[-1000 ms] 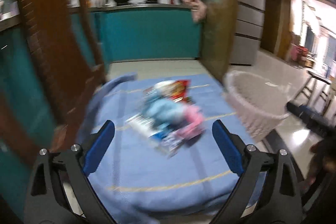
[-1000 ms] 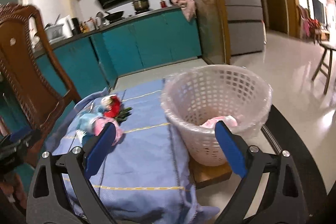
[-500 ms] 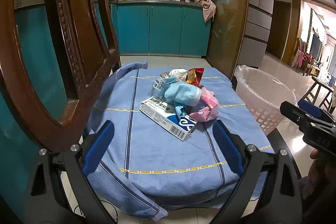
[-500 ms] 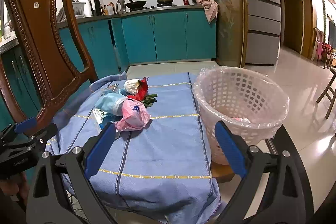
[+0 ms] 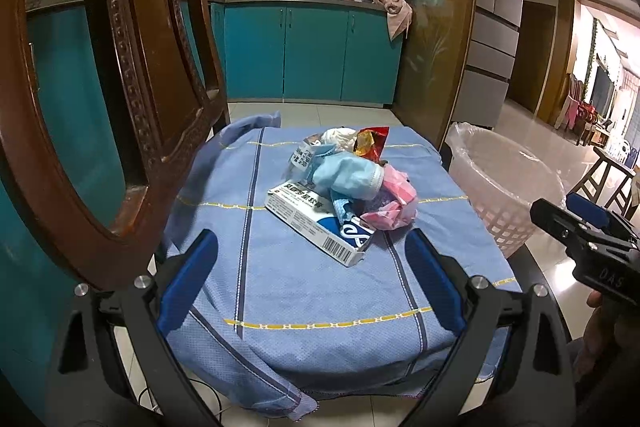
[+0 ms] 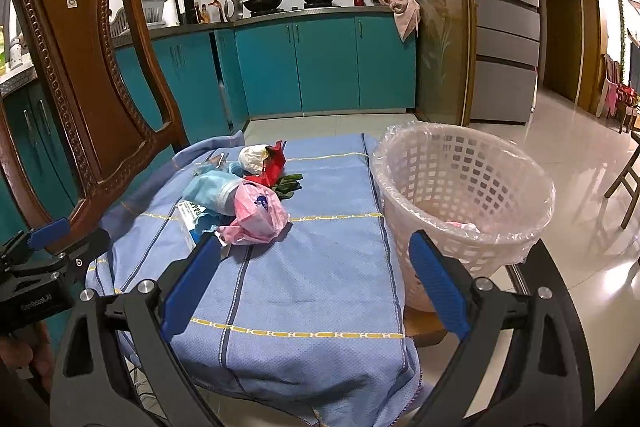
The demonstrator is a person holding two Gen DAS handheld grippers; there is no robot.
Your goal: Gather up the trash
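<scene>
my left gripper (image 5: 311, 281) hangs with its blue-padded jaws spread wide and nothing between them, just short of the trash pile (image 5: 344, 187) that serves as the landmark here. my right gripper (image 6: 314, 277) is likewise wide apart and empty, on the near side of the same pile, with its right finger (image 6: 438, 281) in front of the basket's wall. each tool shows at the edge of the other's view.

the pile sits on a blue striped cloth (image 5: 320, 291) draped over a small table. at the pile's near edge lies a white medicine box (image 5: 316, 219) with a barcode on its end, flat on the cloth. on top of the box rests a crumpled light-blue face mask (image 5: 352, 177). touching the mask on its right is a bunched pink plastic bag (image 6: 258, 217). at the pile's far side are a white wad (image 6: 253, 158) and a red snack wrapper (image 5: 372, 143), with some dark green leaves (image 6: 289, 183) just beside the wrapper.

to the right of the pile, apart from it, stands a white lattice basket (image 6: 460, 199) lined with a clear bag; something pale pink lies at its bottom. to the left of the pile rises a carved wooden chair back (image 6: 80, 67). well behind the pile runs a row of teal cabinets (image 5: 312, 55) with a pot and a pan on the counter.
</scene>
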